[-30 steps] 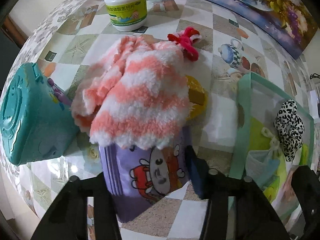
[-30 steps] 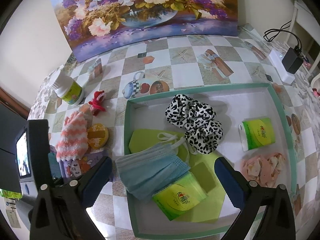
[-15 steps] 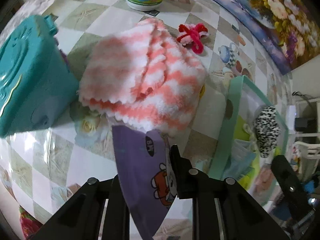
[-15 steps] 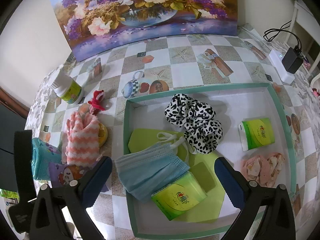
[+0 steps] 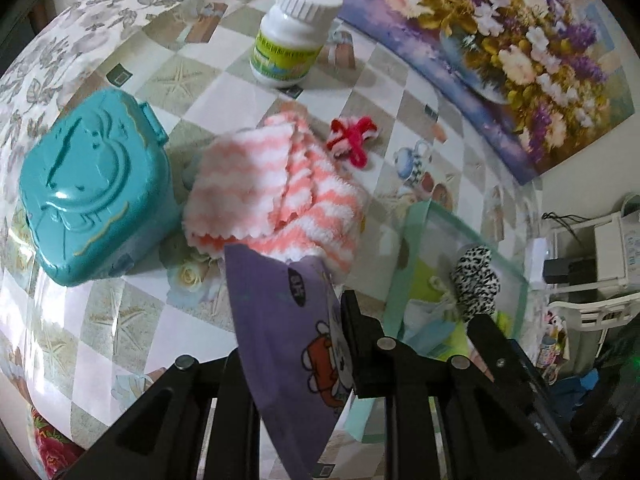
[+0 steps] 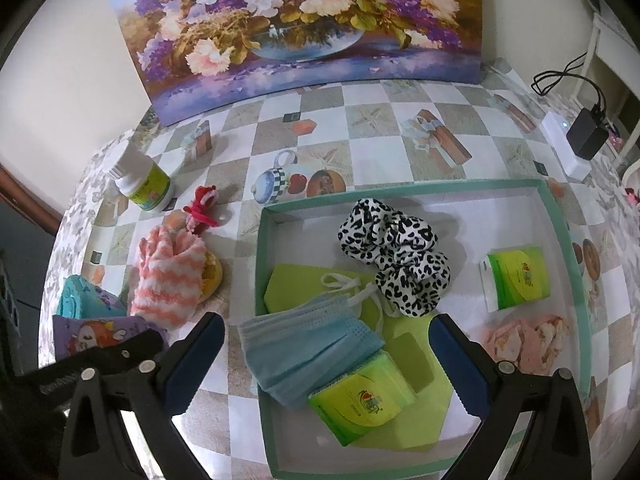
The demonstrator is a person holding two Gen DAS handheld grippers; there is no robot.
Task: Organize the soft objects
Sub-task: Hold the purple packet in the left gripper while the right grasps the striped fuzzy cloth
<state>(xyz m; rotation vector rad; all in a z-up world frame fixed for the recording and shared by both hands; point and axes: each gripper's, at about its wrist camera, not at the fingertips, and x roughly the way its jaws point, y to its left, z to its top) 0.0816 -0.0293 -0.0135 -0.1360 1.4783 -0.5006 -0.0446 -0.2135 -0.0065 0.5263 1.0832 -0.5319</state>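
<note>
My left gripper [image 5: 296, 344] is shut on a purple cartoon tissue pack [image 5: 288, 336] and holds it lifted and tilted above the table; the pack also shows in the right wrist view [image 6: 96, 334]. A pink-and-white striped fluffy cloth [image 5: 276, 192] lies on the table just beyond it, also in the right wrist view [image 6: 168, 276]. A red pipe-cleaner bow [image 5: 352, 142] lies past the cloth. My right gripper [image 6: 326, 364] is open and empty above the green-rimmed tray [image 6: 560, 220], which holds a leopard scrunchie [image 6: 394, 252], a blue face mask [image 6: 308, 348], green tissue packs [image 6: 518, 276] and a pink cloth [image 6: 528, 340].
A teal plastic box [image 5: 92, 196] stands left of the striped cloth. A white pill bottle [image 5: 294, 34] stands at the back. A yellow item [image 6: 212, 276] peeks from under the cloth. A flower painting [image 6: 304, 20] leans on the wall. A charger and cable [image 6: 584, 132] sit at the right.
My left gripper has closed on the purple tissue pack, lifted it off the table and tilted it, pulling back from the striped cloth. The right gripper has stayed still.
</note>
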